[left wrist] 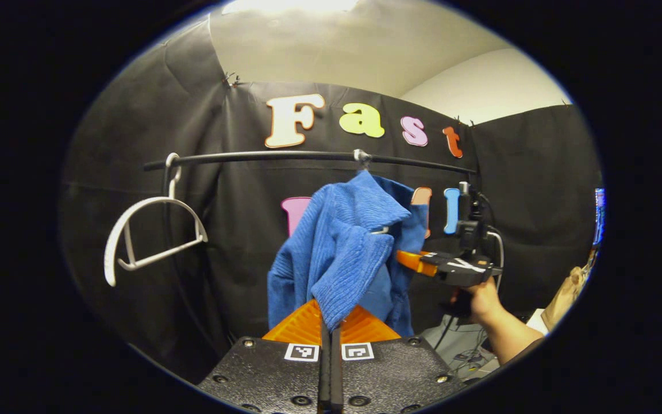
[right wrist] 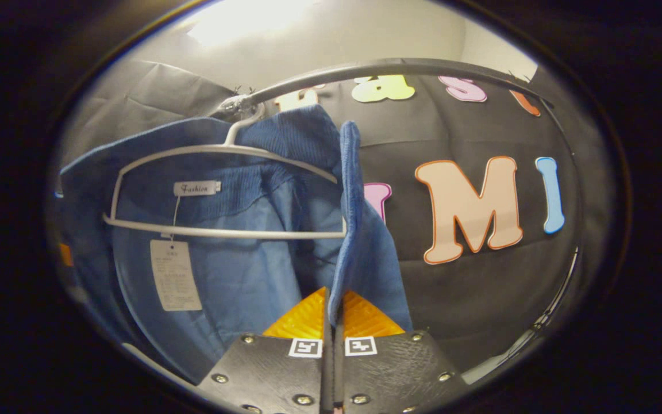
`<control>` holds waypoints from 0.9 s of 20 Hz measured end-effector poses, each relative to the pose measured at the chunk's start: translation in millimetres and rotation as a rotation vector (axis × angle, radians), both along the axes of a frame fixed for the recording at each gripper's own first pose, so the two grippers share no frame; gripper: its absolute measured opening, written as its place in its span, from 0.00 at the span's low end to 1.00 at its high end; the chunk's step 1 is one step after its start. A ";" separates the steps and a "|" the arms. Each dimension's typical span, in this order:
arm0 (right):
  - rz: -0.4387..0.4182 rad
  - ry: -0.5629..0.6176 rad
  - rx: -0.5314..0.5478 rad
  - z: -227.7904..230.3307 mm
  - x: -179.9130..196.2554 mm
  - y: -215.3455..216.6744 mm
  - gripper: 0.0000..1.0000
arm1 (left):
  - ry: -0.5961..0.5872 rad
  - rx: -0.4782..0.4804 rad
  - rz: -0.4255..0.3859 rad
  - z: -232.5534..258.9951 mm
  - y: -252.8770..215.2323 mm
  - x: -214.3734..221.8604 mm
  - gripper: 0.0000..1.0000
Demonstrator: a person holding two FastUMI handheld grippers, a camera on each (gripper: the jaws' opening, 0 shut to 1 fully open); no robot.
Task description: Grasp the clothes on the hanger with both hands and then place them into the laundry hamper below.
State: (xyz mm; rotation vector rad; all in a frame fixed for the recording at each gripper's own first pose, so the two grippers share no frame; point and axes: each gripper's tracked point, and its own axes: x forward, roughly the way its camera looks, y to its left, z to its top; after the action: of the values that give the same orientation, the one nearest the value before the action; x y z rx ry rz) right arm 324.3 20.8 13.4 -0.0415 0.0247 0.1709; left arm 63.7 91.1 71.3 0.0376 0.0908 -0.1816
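Straight ahead of my left tool [left wrist: 330,322], a blue corduroy garment [left wrist: 345,253] hangs from a dark rail [left wrist: 285,156] that runs across the black cloth wall. My left tool's two fingers are pressed together on a drooping fold of the garment's ribbed fabric, which comes down right between them. Up and to the left of this tool, a bare white hanger [left wrist: 153,233] hangs by its hook from the same rail, tilted and well apart from the garment. To the right of the garment I see my right tool [left wrist: 408,260], reaching in sideways so its fingers meet the garment's far edge, with a hand [left wrist: 483,299] gripping its body from below.

From the right gripper view, my right tool [right wrist: 334,313] is closed on the garment's front edge [right wrist: 349,230], a narrow strip of blue cloth that rises straight up from between the fingers. To the left of that strip, the garment [right wrist: 239,276] opens toward me and shows its smooth lining. A second white hanger [right wrist: 222,190] sits inside the shoulders, its hook over the rail [right wrist: 388,69] above. A small neck label [right wrist: 196,188] lies just under the hanger's top arch, and a paper tag [right wrist: 174,275] dangles from it on a thread, below the hanger's lower bar.
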 end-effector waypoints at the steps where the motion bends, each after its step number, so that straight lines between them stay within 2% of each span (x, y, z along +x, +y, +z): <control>1: -0.028 -0.013 -0.016 7.0 3.1 -6.7 0.00 | -0.012 -0.006 0.012 8.2 9.2 1.9 0.00; 3: -0.009 -0.011 0.002 13.6 6.9 3.7 0.01 | -0.078 -0.020 0.089 33.5 34.5 4.7 0.02; 5: -0.043 -0.021 0.001 20.0 13.7 -5.1 0.00 | -0.164 0.016 0.158 61.9 60.6 7.9 0.02; 7: -0.114 -0.007 0.007 23.3 23.6 -25.9 0.00 | -0.169 0.013 0.167 68.0 62.9 16.1 0.00; 9: -0.149 -0.002 0.036 30.7 27.4 -38.7 0.03 | -0.207 0.039 0.219 81.2 80.9 21.6 0.00; 10: -0.171 -0.009 0.038 36.3 28.5 -45.7 0.00 | -0.225 0.047 0.244 87.7 89.8 26.5 0.00; 13: -0.197 -0.034 0.067 53.3 45.9 -60.1 0.03 | -0.231 0.027 0.257 96.3 97.0 41.5 0.01; 14: -0.210 -0.034 0.059 55.4 50.6 -64.5 0.00 | -0.244 0.036 0.263 100.4 101.4 46.8 0.00; 18: -0.236 -0.050 0.011 63.0 68.2 -72.4 0.00 | -0.281 0.059 0.314 113.3 118.5 65.1 0.00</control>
State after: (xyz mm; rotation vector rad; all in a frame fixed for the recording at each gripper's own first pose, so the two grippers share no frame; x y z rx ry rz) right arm 392.5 -51.6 76.4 -0.0313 -0.0212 -0.0661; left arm 128.9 209.7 184.6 0.1066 -0.1781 0.1411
